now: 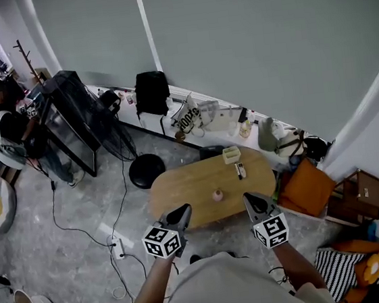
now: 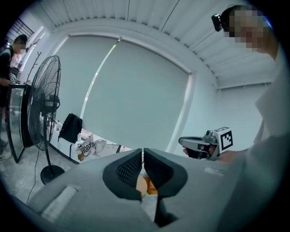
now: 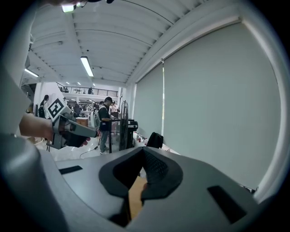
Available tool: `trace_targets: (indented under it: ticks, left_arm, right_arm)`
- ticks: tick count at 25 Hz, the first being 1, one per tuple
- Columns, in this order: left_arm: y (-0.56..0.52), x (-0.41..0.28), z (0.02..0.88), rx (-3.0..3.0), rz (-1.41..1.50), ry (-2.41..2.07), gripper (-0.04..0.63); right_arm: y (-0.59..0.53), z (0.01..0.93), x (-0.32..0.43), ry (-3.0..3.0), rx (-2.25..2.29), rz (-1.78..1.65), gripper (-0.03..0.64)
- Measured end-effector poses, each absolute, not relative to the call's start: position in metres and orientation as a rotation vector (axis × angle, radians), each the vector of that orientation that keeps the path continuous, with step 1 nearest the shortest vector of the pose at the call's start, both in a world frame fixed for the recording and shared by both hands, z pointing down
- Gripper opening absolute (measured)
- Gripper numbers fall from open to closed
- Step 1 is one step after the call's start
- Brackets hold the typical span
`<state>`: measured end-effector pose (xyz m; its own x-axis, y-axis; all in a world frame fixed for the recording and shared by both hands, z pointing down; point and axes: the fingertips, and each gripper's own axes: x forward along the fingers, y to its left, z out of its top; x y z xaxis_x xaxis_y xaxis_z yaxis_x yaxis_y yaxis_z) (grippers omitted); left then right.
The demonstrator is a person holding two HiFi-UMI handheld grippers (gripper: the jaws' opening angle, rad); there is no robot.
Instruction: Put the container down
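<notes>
A small pinkish container (image 1: pixel 217 195) stands on the oval wooden table (image 1: pixel 180 192), near its front edge. Both grippers hang over that front edge, on either side of the container and apart from it. My left gripper (image 1: pixel 182 214) is shut with nothing in it; in its own view the jaws (image 2: pixel 143 156) meet, pointing up at the wall blind. My right gripper (image 1: pixel 251 201) is also shut and holds nothing, its jaws (image 3: pixel 144 156) closed in its own view. Each gripper shows in the other's view: the right gripper (image 2: pixel 199 146) and the left gripper (image 3: pixel 68 129).
A cream box (image 1: pixel 231 154) and a small remote-like object (image 1: pixel 240 170) lie on the table's far side. A black stool (image 1: pixel 146 169), a standing fan (image 1: pixel 111 122) and a dark panel (image 1: pixel 70 120) stand to the left. An orange bag (image 1: pixel 307 187) sits at the right. Cables cross the floor.
</notes>
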<state>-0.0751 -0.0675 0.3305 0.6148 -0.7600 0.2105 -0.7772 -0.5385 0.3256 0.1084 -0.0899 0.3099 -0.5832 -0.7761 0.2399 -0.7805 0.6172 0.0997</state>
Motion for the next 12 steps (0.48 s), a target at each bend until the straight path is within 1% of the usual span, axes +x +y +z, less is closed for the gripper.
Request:
trace_targets:
  ticks: [12]
  left_arm:
    - [-0.072,-0.065,0.334,2.451,0.044,-1.234,0.028]
  right_arm:
    - [-0.092,0.314,0.118,-2.594,1.265,0.019,0.002]
